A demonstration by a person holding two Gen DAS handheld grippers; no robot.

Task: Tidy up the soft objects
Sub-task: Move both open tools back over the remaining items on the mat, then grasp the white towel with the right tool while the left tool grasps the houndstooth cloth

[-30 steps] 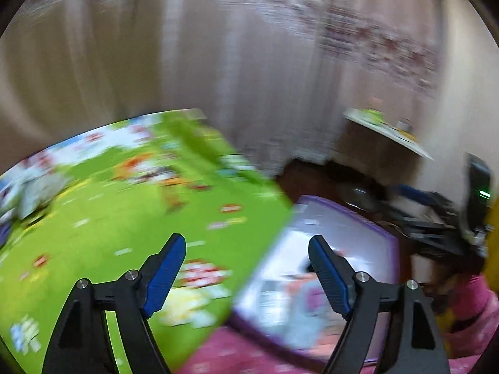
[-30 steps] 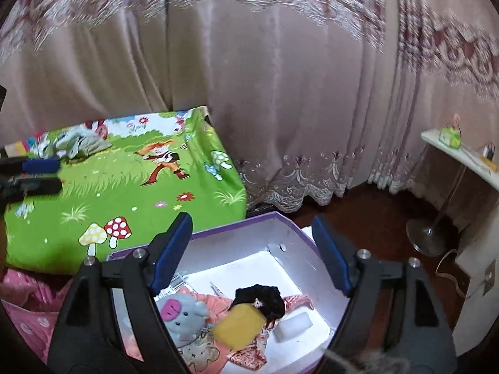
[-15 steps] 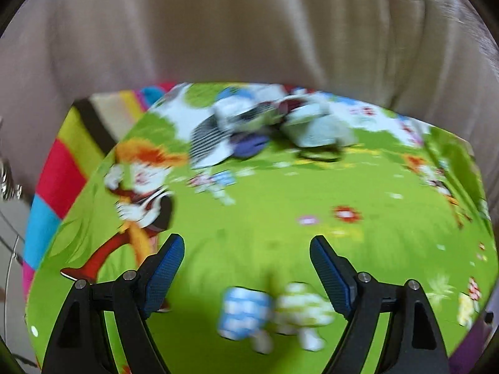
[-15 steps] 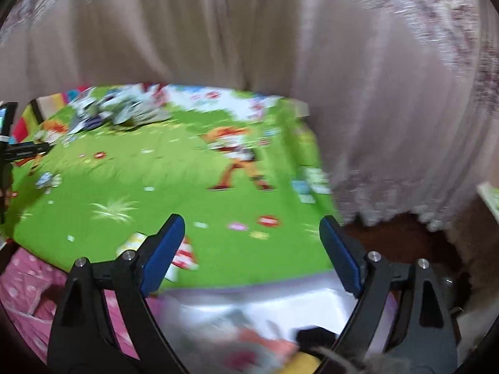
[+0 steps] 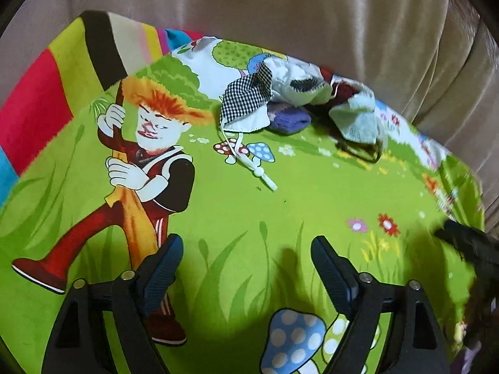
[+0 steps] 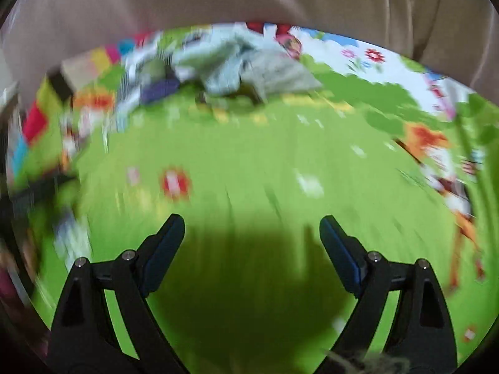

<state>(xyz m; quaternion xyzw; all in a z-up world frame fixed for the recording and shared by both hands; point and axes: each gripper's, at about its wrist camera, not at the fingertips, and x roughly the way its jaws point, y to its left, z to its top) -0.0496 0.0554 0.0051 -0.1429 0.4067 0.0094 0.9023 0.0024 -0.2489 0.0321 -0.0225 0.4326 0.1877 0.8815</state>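
The left gripper (image 5: 246, 251) is hanging over the bright green cartoon-printed play mat (image 5: 312, 193), jaws spread wide after just opening further, nothing between them. Bare mat is lying open ahead up to the heap of soft cloths, checked, white, purple and pale blue (image 5: 293, 103), at the far edge beside the beige curtain (image 5: 312, 15). The right gripper (image 6: 252, 230) is also gaping empty; its jaws have just been opening. Its view is blurring the heap, while the left view is showing it sharply.

The right gripper (image 6: 251, 237), fingers (image 6: 163, 249) wide apart and empty, hangs over a blurred green mat (image 6: 249, 162).
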